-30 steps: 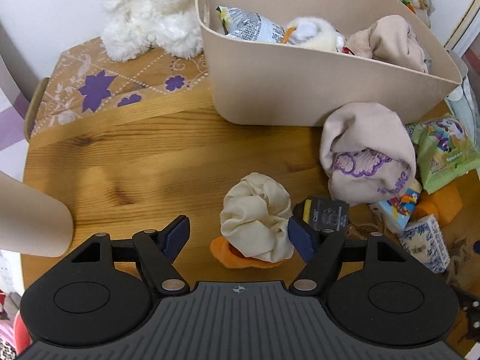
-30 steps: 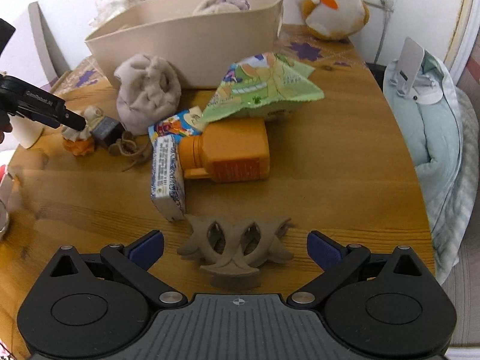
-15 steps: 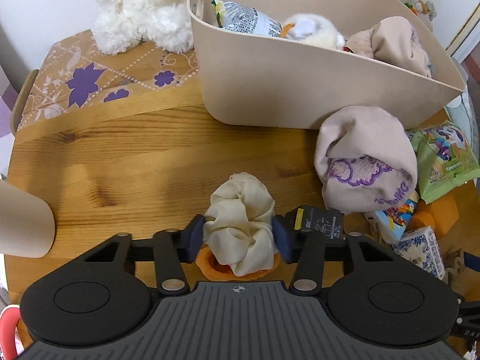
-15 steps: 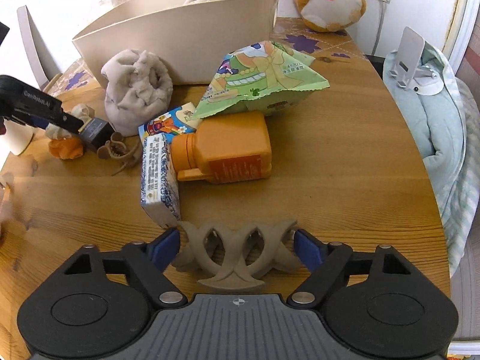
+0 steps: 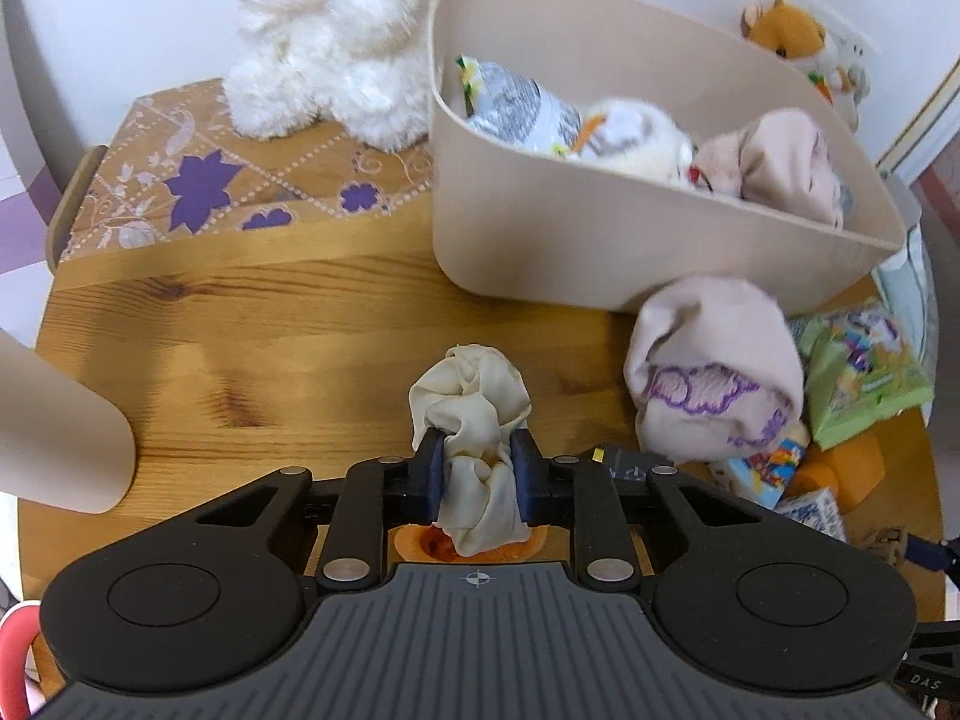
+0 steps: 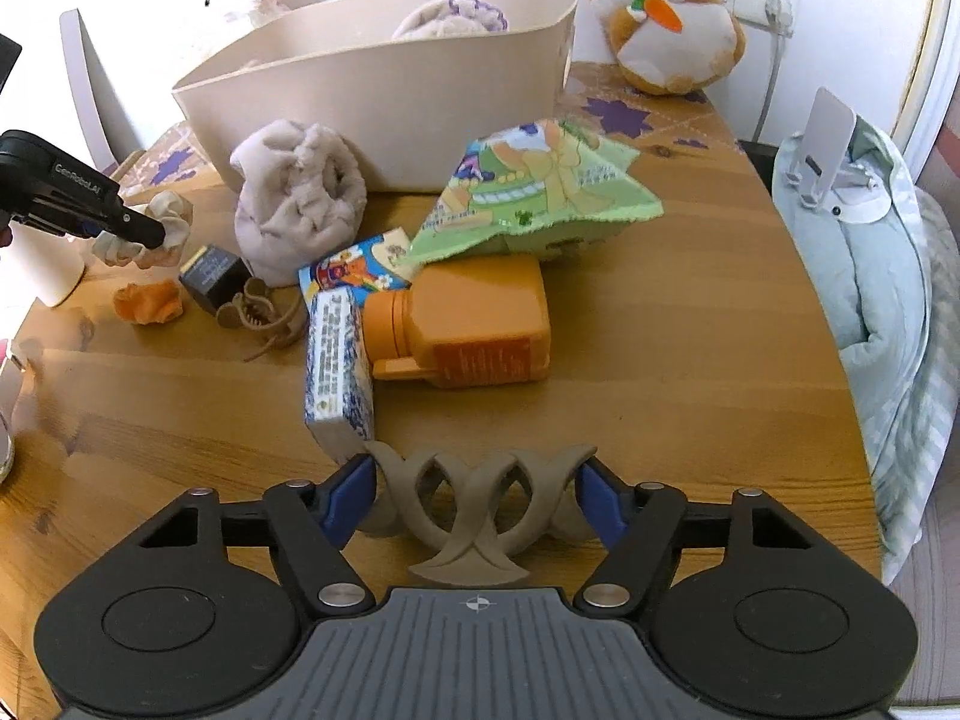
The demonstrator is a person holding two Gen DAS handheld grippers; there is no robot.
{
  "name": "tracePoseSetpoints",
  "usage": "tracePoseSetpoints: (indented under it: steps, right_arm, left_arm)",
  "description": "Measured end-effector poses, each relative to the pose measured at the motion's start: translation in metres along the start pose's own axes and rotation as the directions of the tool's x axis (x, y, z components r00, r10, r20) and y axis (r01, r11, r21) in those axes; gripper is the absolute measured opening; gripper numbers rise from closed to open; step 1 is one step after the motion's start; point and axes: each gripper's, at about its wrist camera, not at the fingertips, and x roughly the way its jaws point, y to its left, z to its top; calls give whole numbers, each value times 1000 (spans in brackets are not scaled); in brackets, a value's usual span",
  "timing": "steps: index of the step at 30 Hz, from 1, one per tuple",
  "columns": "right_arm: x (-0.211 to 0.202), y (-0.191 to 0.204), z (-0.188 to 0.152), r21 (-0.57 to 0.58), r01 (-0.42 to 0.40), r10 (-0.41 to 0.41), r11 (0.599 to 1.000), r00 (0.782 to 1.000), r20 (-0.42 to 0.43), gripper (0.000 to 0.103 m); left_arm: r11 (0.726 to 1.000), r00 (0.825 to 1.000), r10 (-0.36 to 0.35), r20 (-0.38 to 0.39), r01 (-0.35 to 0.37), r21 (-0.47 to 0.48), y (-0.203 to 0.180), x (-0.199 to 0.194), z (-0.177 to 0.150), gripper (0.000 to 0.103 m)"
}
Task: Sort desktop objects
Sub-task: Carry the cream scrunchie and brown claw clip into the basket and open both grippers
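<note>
The cream scrunchie (image 5: 471, 414) is pinched at its bunched middle by the closed left claw (image 5: 478, 468), clear of the counter (image 5: 252, 360). It is judged soft, light and compressible; a mid-body pinch suits it. The taupe hair clip (image 6: 477, 504) is bracketed end to end by the right claw (image 6: 477, 501); being rigid and openwork, its ends should be held.

Squeezing a cream scrunchie (image 5: 471, 414) between left gripper (image 5: 478, 471) fingers (image 5: 429, 468), lifting above orange scrunchie (image 5: 456, 543) on wooden counter (image 5: 270, 348), beside beige bin (image 5: 600, 240).
</note>
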Motion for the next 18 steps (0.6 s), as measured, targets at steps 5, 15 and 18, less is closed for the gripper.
tracePoseSetpoints:
  steps: [5, 15, 18]
  right_arm:
    - [-5, -4, 4, 3, 9, -9, 1000, 1000, 17, 70]
    - [-22, -5, 9, -15, 3, -2, 1000, 998, 59, 70]
    - [-33, -10, 18, -10, 4, -3, 1000, 996, 92, 70]
  left_arm:
    - [1000, 1000, -5, 26, 5, -19, 4, -11, 1, 23]
    - [998, 997, -22, 69, 26, -52, 4, -24, -2, 23]
    - [999, 996, -34, 85, 37, -29, 0, -32, 0, 23]
